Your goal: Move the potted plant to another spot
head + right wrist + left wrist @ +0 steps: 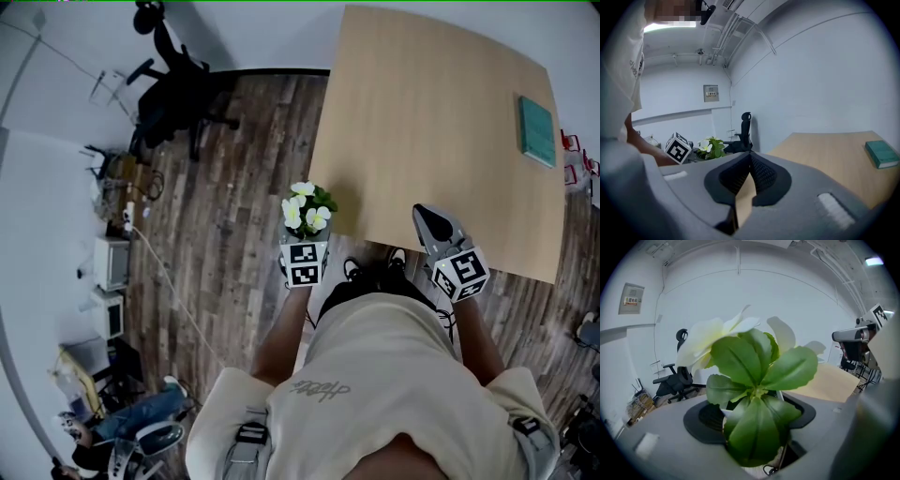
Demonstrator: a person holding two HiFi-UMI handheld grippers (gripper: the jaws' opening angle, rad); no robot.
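Two grippers are in use. On the left, the left gripper [305, 246] clamps the potted plant [307, 211] between widely spread jaws. The plant hangs over the plank floor [234, 187], just beside the near left corner of the table [431, 131]. Its leaves are broad, glossy and scallop-edged, under soft white petals; the pot is mostly hidden. Pickup appears complete, while choosing a spot and setting the plant down remain. To the right, the right gripper [427, 220] is empty, its ribbed black pads meeting at the tips. The table is smooth pale wood with a flat teal book [537, 131] at its far right.
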